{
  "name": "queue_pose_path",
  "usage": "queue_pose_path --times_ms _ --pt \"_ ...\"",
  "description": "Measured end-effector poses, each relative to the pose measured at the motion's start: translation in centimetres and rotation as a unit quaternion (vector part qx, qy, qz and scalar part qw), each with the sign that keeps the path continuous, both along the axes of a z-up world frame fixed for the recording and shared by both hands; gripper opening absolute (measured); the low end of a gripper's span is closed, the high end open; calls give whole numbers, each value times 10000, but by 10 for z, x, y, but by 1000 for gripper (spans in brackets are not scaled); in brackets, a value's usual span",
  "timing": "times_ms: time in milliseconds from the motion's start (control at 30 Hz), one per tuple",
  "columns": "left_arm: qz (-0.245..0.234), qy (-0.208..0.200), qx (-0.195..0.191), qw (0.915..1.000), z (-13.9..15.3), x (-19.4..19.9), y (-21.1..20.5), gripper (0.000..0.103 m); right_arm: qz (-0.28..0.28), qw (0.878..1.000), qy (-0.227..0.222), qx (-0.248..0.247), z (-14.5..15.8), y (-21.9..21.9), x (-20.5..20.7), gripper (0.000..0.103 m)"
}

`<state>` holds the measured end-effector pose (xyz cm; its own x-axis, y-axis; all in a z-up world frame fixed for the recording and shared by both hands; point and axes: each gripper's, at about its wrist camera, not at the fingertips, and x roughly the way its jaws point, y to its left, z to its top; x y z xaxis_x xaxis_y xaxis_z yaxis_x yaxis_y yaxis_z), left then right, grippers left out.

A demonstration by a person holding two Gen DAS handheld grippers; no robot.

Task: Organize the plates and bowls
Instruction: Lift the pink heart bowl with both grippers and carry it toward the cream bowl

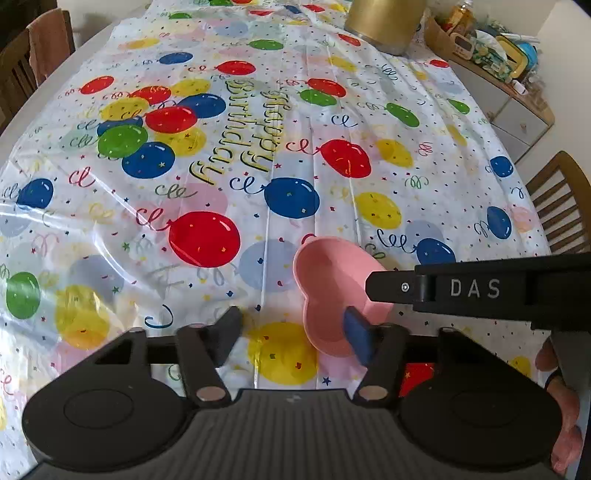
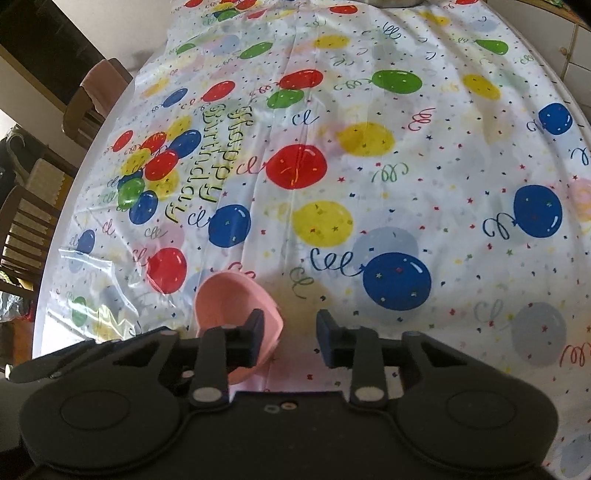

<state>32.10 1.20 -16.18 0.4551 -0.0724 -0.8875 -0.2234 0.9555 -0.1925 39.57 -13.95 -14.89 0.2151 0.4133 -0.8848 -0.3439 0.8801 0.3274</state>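
Note:
A pink bowl [image 1: 325,273] [image 2: 229,299] rests on the balloon-print tablecloth [image 1: 207,177] near the table's front edge. Its outline shows two lobes, so I cannot tell whether it is one bowl or two nested. My left gripper [image 1: 293,323] stands open. Its blue right pad [image 1: 356,334] is inside the bowl, and its left finger [image 1: 229,332] is clear of the rim on the cloth side. My right gripper [image 2: 291,326] is open too. Its left finger [image 2: 255,332] reaches into the bowl, its right finger [image 2: 327,338] is apart from the rim. The right gripper's black finger [image 1: 391,286] crosses the bowl from the right.
A gold cylinder [image 1: 384,22] stands at the table's far end. A sideboard with clutter [image 1: 491,51] lies beyond it on the right. Wooden chairs [image 1: 561,199] [image 2: 33,221] flank the table. A hand [image 1: 565,410] shows at the lower right.

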Motion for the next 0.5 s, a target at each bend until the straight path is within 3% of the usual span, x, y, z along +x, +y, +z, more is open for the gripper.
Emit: queue_pose_path --times_ms 333,500 --pt "-13 -77 -134 9999 0 1 1 12 33 10000 -36 33 -3 6 -5 5" --pt "-36 -80 -203 9998 3 -1 -1 9 4 10000 -61 26 -1 5 -8 3"
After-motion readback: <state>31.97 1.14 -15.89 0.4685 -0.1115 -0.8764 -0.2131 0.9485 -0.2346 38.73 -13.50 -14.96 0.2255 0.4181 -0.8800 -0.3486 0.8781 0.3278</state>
